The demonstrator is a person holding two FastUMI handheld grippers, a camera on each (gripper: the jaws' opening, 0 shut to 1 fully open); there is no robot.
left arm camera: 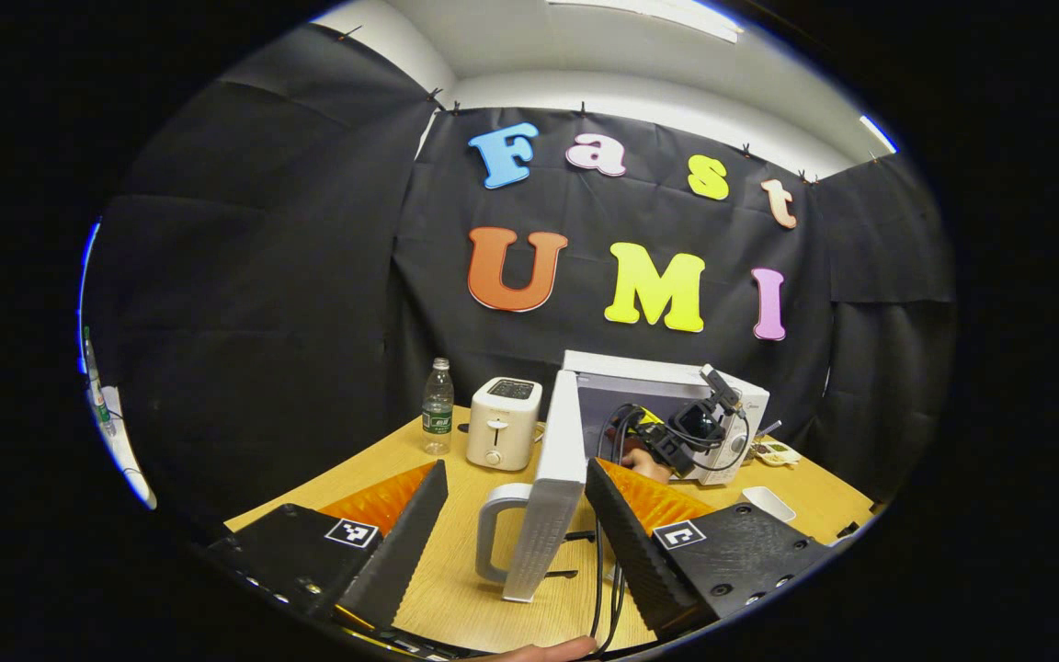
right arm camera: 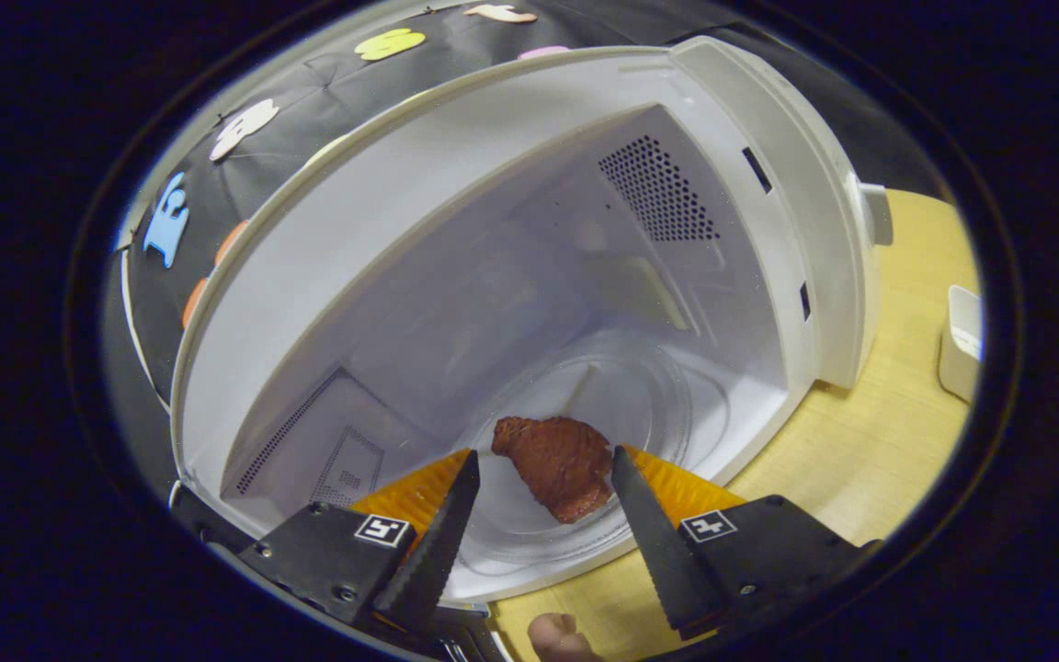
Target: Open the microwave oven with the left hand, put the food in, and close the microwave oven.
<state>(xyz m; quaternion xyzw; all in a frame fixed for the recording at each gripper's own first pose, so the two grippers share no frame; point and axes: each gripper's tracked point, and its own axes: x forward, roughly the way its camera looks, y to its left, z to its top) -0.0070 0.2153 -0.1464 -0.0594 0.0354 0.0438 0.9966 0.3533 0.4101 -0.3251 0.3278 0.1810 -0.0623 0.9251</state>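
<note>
Left gripper (left arm camera: 516,515): jaws released and spread wide, with the open door (left arm camera: 550,487) edge-on between the fingers; neither finger clearly touches it. Door handle (left arm camera: 495,538) faces left of the door edge, nearest the camera. Black cables (left arm camera: 605,570) trail across the bench (left arm camera: 456,588) beside the right finger. Beyond the door, the microwave (left arm camera: 667,382) stands with its cavity open, and the right gripper (left arm camera: 690,432) with the hand holding it reaches in at its mouth. Left of the microwave sit a toaster (left arm camera: 504,421) and, just beside it, an upright water bottle (left arm camera: 438,406). A small white dish (left arm camera: 768,503) lies on the bench to the right. Right gripper (right arm camera: 539,496): jaws released; the food (right arm camera: 559,464), a reddish-brown piece, lies between the fingertips on the glass turntable (right arm camera: 640,405) inside the cavity, near the front edge. Whether the right fingertip touches the food I cannot tell. Farther in, a perforated vent (right arm camera: 658,188) marks the cavity wall.
</note>
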